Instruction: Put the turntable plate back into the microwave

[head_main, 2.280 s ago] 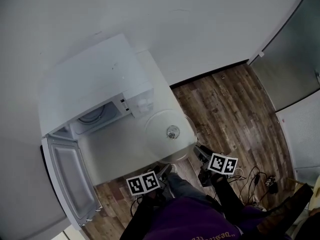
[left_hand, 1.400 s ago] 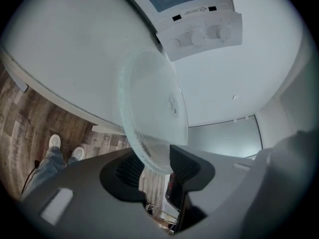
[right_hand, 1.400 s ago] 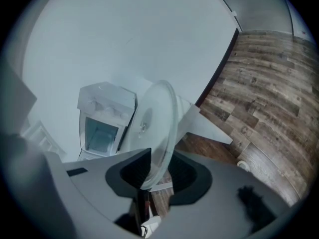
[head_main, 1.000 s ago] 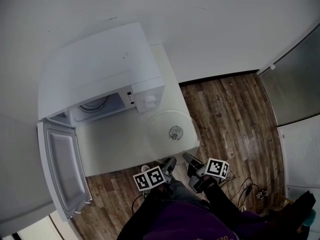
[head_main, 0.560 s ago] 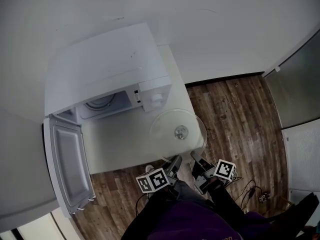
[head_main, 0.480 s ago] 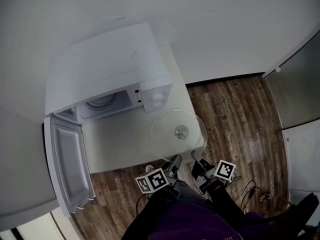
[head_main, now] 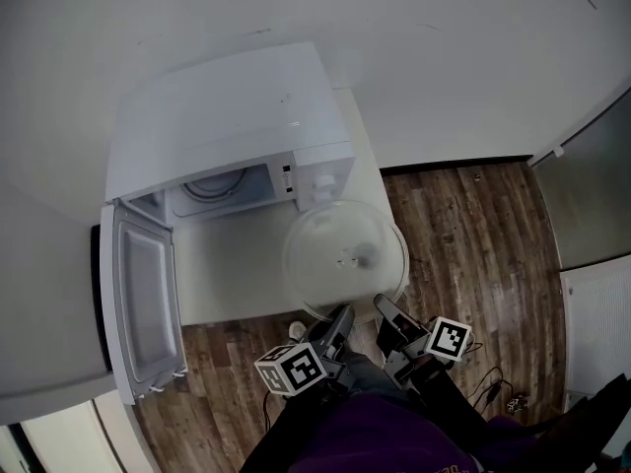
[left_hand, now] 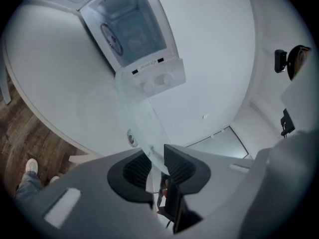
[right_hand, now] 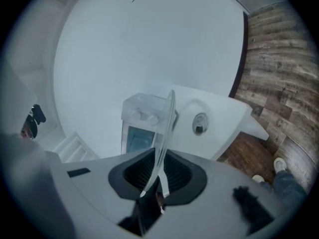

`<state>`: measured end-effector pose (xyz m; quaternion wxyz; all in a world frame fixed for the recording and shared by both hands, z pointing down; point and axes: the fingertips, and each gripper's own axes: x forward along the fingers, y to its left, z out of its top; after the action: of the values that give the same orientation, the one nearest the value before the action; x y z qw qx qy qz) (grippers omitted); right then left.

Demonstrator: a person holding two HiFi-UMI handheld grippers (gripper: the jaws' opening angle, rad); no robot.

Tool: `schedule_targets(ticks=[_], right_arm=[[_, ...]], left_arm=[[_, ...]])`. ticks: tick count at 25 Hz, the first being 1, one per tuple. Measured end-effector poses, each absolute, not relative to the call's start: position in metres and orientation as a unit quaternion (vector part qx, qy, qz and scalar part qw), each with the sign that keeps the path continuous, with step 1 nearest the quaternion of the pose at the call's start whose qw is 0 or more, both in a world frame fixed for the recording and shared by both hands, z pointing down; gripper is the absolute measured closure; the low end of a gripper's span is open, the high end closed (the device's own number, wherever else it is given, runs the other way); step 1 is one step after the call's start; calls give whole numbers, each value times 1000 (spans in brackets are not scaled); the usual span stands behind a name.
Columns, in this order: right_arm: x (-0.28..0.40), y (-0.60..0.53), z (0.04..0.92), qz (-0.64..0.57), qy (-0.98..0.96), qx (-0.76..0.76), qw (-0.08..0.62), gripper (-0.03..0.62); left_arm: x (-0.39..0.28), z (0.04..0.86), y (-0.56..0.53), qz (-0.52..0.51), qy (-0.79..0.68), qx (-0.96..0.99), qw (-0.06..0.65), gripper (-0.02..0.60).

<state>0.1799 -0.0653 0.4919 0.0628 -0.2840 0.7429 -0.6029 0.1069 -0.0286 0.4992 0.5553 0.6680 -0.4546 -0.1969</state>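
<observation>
Up off the bench (head_main: 227,289) comes the turntable plate (head_main: 345,259), near rim pinched in the jaws of my left gripper (head_main: 340,321) and right gripper (head_main: 386,313), so slick glass may slip or clip the microwave (head_main: 222,136) frame.

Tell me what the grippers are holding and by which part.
The glass turntable plate, by its near rim. The left gripper and right gripper, whose jaws have just been closing, each pinch that edge.

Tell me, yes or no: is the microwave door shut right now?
No. In the head view the microwave door stands swung wide open at the left of the microwave, leaving the cavity exposed.
</observation>
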Motion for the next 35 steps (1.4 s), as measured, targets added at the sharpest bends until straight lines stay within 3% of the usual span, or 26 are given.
schedule_targets(ticks=[6,17,35], right_arm=[[131,-43,479,-603,770,-206,19,533],[18,-46,459,-547,833,-76,-10,530],[-102,-141,474,-533,833,-144,35,517]], left_arm=[[69,492,8,-249,-505,617,550,489],[-30,480,17,-293,-593,590,463,488],[-159,486,-86,-301,-555,620,465,485]])
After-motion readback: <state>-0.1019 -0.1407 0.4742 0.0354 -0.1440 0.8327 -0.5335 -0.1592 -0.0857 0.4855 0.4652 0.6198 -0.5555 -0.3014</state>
